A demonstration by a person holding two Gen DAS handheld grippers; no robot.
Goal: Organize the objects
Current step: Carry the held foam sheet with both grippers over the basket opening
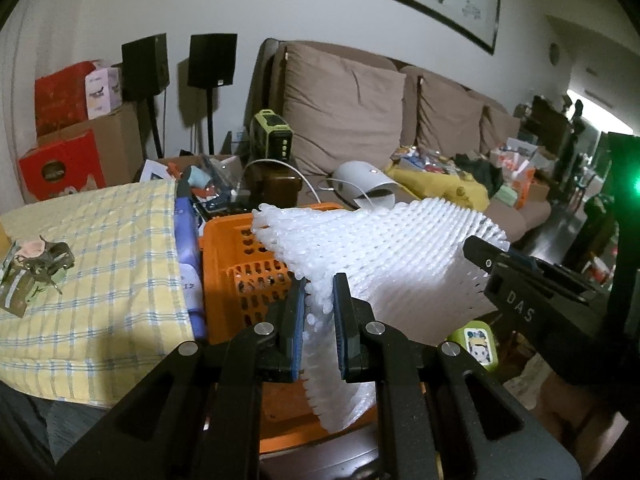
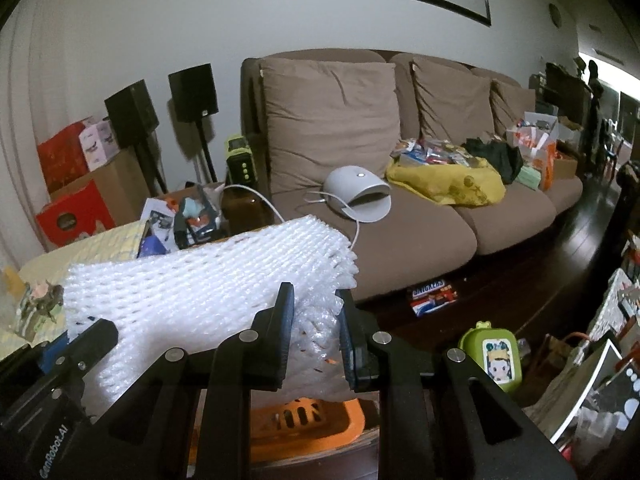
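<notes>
Both grippers clamped on white foam netting (image 1: 384, 248): left gripper (image 1: 320, 292) and right gripper (image 2: 314, 300) nearly closed, orange basket (image 1: 224, 256) at 6 o'clock below.

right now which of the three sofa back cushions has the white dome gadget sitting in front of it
The leftmost back cushion, the largest in view and nearest the speakers. The white dome gadget rests on the seat right below it; the other two cushions stand behind the yellow bag and clutter.

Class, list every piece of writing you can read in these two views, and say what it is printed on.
"DAS": right tool body.
"GenRobot.AI": left tool body.
"SNICKERS": packet under the sofa.
"12": blue pack beside the orange basket.
Red boxes: print too blurred.
</notes>
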